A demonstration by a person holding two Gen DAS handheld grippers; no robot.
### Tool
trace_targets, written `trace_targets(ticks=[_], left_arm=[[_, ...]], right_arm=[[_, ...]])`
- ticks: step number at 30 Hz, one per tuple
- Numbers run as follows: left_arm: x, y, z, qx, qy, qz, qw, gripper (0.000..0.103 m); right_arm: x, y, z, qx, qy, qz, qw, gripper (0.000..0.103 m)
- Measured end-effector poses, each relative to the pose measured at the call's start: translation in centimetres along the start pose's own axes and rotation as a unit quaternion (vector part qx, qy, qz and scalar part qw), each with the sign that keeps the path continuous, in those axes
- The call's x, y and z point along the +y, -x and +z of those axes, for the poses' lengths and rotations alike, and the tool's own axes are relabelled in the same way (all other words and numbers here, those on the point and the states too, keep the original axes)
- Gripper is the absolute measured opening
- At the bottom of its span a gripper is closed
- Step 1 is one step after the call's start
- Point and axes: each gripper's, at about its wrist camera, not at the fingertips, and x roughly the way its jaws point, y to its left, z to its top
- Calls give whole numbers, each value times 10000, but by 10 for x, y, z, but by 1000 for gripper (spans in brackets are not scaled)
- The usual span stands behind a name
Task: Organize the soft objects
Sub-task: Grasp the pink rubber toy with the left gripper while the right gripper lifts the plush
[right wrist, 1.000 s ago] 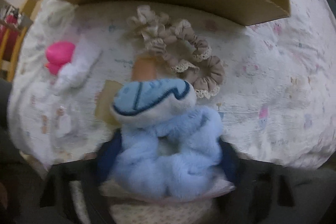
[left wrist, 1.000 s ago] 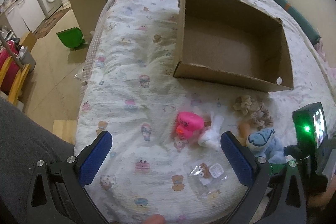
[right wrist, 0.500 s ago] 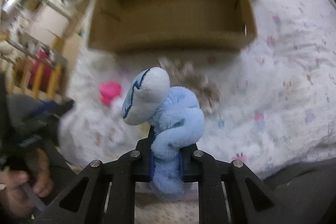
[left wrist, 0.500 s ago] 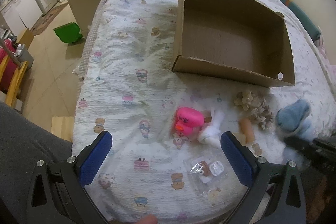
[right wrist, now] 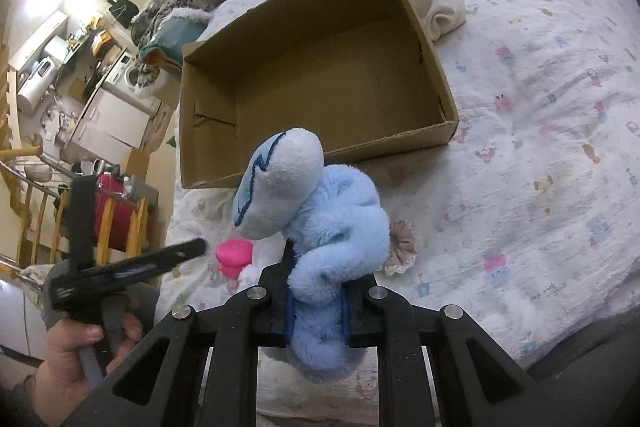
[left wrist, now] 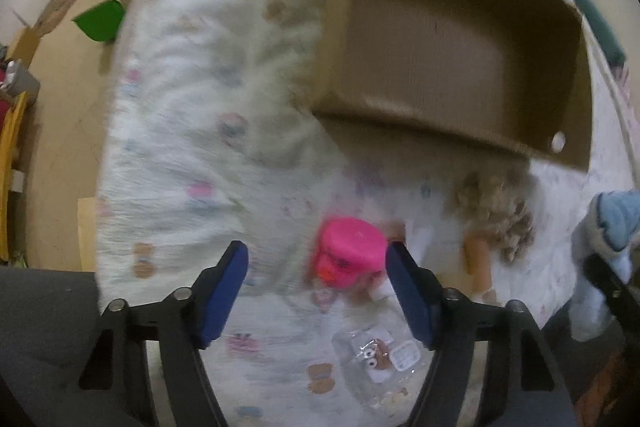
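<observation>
Both tongs are accounted for: the right gripper [right wrist: 316, 307] is clamped on a blue plush toy [right wrist: 320, 227], held above the bedsheet [right wrist: 540, 107] short of the cardboard box [right wrist: 320, 75] at twelve o'clock; the left gripper [left wrist: 316, 291] is spread wide, empty, a pink toy [left wrist: 348, 251] between its fingers. Pinched only low down, the plush could slip out before the box is reached.

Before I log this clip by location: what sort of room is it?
Likely a small studio flat: a bed with a cartoon-print cover, a washing machine and kitchen counter close beside it.
</observation>
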Motion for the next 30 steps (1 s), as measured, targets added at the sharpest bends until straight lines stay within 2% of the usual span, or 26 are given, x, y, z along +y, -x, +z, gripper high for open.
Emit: trace_targets(ticks=[2, 4, 8, 14, 20, 25, 28, 30], left_arm=[[-7, -11, -1, 109, -75, 13, 9999, 68], [-12, -20, -2, 125, -111, 64, 9998, 63], [-17, -31, -4, 250, -104, -266, 9993, 40], [-17, -25, -11, 159, -102, -278, 9994, 39], [-8, -6, -21, -180, -14, 3, 9998, 39], [3, 22, -22, -644, 95, 203, 9977, 39], [2, 43, -22, -996, 91, 306, 9945, 39], [-1, 59, -22, -1261, 48, 350, 9914, 39]], right_arm=[[1, 0, -1, 26, 6, -17, 10000, 18], [1, 1, 0, 31, 10, -10, 10000, 18], [1, -1, 0, 57, 20, -5, 10000, 18], [1, -3, 0, 102, 33, -4, 9999, 18], [3, -1, 1, 49, 84, 0, 10000, 18], [2, 4, 2, -139, 82, 25, 9999, 18], [4, 13, 6, -405, 133, 50, 9991, 18], [9, 20, 9, -679, 317, -181, 9970, 18]])
